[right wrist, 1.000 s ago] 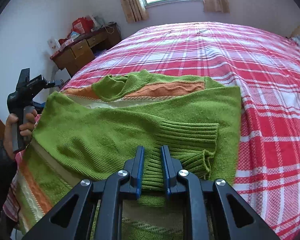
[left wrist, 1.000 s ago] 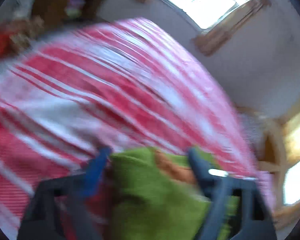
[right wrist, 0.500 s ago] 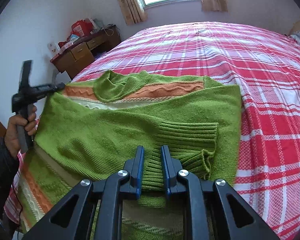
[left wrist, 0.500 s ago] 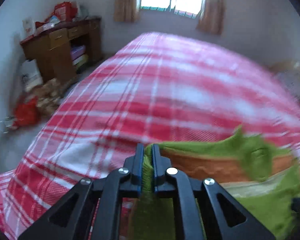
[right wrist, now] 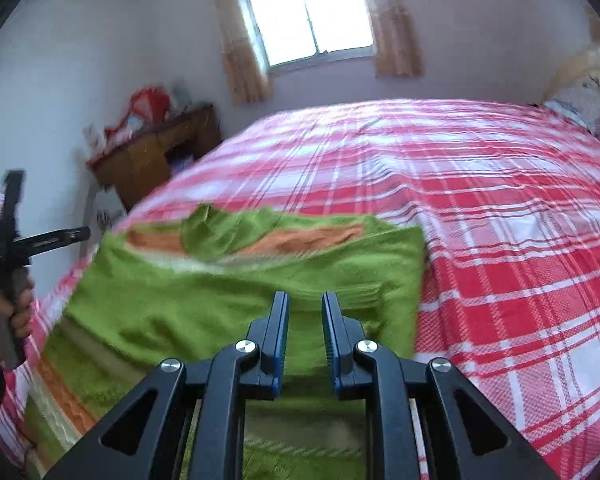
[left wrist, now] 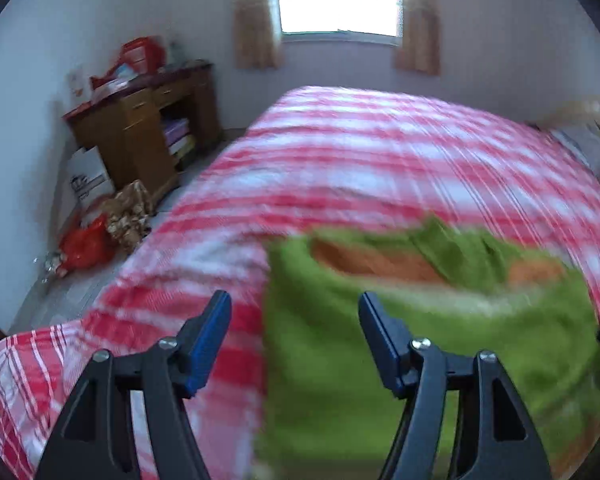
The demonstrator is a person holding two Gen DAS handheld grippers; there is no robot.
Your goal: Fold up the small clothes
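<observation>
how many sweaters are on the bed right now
1. A green sweater with orange stripes lies on the near left part of the checked bed. Nothing else shows, though more could lie out of view.

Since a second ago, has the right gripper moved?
Yes. The right gripper has let go of the green sweater and lifted back; the window now sits lower.

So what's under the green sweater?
The green sweater lies on the red and white checked bedspread, which shows all around it. The sweater is folded over itself, so its lower layers and the bedspread directly beneath are covered and cannot be seen.
</observation>
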